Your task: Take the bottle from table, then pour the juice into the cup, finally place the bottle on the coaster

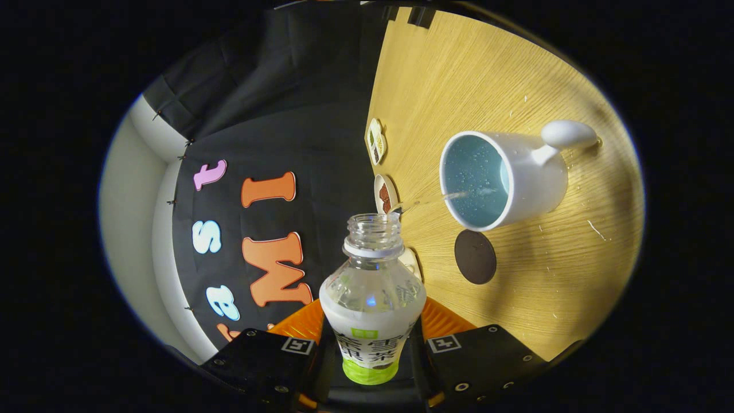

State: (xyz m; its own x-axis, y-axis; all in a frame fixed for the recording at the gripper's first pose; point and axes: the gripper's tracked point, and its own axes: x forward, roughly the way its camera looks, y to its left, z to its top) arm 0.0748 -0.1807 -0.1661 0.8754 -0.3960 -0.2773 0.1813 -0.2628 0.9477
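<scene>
Jaws pinching uncapped, tilted bottle [371,298] by its labelled body, thin stream reaching the white cup [504,179] on the counter [550,275].

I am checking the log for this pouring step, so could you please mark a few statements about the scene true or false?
1. The tongs are shut on the bottle. True.
2. The bottle still has its cap on. False: its neck is open, no cap on it.
3. A thin stream runs from the bottle's mouth into the white cup. True.
4. The bottle stands on the dark round coaster. False: the coaster lies bare on the wooden table, beside the cup.
5. The cup is blue inside. True.
</scene>
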